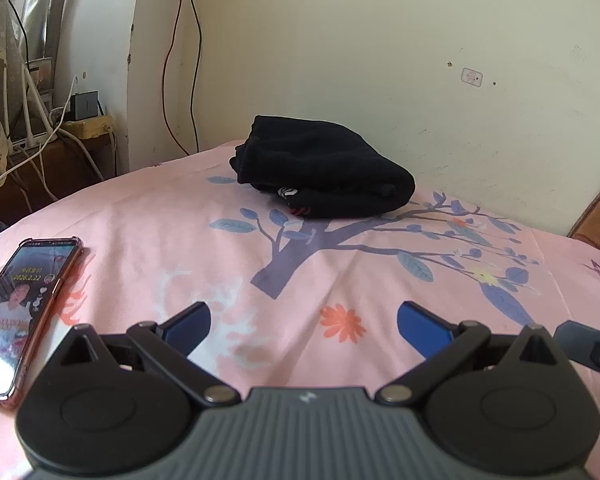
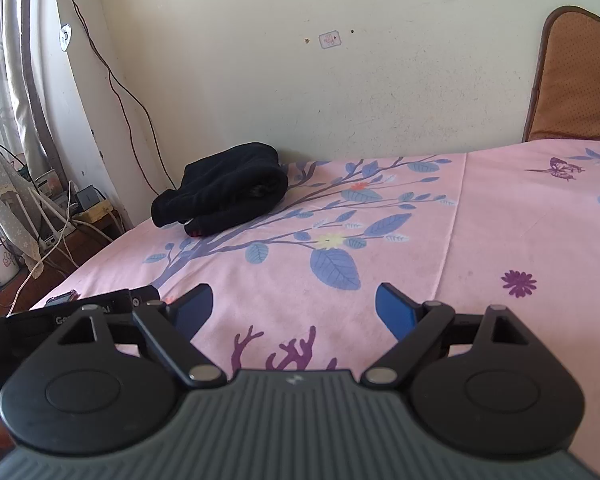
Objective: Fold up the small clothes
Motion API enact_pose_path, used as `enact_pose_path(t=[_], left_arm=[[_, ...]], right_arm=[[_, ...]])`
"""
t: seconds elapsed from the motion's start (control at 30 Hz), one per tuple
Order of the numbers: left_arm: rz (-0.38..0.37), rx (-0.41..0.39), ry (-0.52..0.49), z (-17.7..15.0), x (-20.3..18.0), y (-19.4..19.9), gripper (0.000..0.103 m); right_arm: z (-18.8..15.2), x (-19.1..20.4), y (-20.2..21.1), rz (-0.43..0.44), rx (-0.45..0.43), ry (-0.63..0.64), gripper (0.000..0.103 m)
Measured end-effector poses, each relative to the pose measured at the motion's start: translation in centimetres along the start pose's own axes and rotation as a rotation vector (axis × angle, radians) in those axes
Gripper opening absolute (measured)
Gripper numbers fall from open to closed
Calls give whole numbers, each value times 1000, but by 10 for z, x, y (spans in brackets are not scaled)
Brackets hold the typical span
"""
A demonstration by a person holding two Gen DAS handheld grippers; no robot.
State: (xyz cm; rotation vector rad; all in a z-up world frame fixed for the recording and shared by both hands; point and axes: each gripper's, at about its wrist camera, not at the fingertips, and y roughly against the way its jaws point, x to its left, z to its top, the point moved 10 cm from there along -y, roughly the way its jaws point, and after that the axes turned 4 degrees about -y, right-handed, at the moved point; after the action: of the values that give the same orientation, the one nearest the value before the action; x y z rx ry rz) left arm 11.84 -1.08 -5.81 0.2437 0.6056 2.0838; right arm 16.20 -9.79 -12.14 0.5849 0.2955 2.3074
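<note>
both grippers low over pink floral sheet, left gripper and right gripper spread wide, nothing held. black garment bunched near wall, well ahead of both. phone left of left gripper.

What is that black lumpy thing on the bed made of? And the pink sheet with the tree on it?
The black bundle looks like soft knitted or fleecy fabric: matte, fuzzy surface, floppy rounded folds. It is probably socks or a similar small garment, though I can't be sure. The pink sheet looks like thin woven cloth, maybe cotton: smooth, flat, with fine creases and a printed tree.
</note>
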Motion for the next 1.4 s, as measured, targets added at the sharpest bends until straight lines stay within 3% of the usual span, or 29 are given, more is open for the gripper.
enact_pose_path(t=[1.4], left_arm=[[51, -9, -41, 1, 0, 2, 103]], right_arm=[[0, 1, 2, 11, -8, -13, 91]])
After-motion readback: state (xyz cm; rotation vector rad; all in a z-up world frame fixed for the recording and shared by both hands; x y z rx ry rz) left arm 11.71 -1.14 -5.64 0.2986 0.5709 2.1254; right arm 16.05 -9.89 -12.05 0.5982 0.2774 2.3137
